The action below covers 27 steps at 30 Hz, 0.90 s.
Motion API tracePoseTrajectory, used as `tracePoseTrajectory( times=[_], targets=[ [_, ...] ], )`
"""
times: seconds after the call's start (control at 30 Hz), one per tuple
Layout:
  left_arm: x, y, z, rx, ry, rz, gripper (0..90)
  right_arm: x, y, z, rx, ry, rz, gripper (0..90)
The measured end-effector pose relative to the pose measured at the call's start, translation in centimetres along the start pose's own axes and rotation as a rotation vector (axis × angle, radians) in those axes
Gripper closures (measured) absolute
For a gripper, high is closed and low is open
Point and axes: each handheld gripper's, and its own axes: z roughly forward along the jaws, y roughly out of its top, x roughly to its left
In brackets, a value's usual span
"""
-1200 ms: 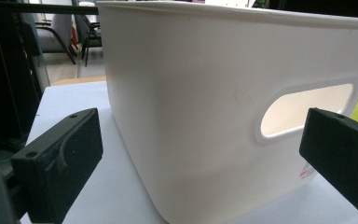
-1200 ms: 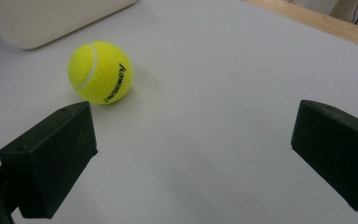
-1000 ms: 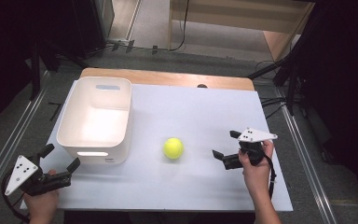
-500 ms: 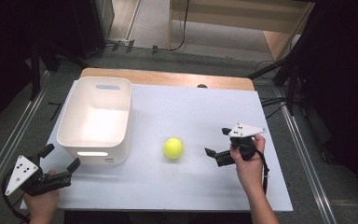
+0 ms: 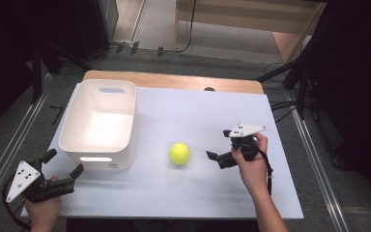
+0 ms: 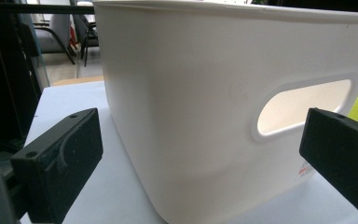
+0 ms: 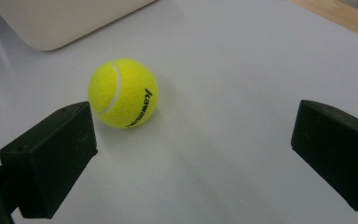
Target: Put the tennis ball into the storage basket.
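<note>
Black jaws of the right claw [image 5: 218, 158] stand wide apart, gripping nothing, low over the desk [image 5: 198, 193] and aimed at the tennis ball [image 5: 179, 153]. That yellow ball rests on the white desk top, near the middle, just ahead of the claw and apart from it; in the right gripper view the ball [image 7: 123, 93] sits off toward one jaw, not centred between the two. At the near left corner the left claw [image 5: 63, 163] is open too and holds nothing, pointing at the near wall of the white bin [image 5: 98, 126], close to its handle slot [image 6: 303, 109]. Farther back, a wooden strip [image 5: 174, 81] edges the desk.

The likely trouble: a ball rolls freely, so if the nearer jaw clips it before both close, it could skid away toward the bin or off the desk. Centring the jaws first should prevent that.
</note>
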Motion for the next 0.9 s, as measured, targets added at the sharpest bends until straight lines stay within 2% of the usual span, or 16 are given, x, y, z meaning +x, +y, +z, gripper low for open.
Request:
tracePoseTrajectory(
  times=[0.4,0.6,0.9],
  targets=[
    [0.0,0.0,0.0,-0.005,-0.001,0.0,0.0,0.8,1.3,1.8,0.056,0.04,-0.02,0.0],
    [0.0,0.0,0.0,-0.001,-0.002,0.007,0.0,1.2,1.6,2.5,0.076,0.045,-0.033,0.0],
    [-0.1,0.0,0.0,0.005,-0.005,0.011,0.0,1.6,1.9,4.0,0.114,0.079,-0.046,0.0]
  ],
)
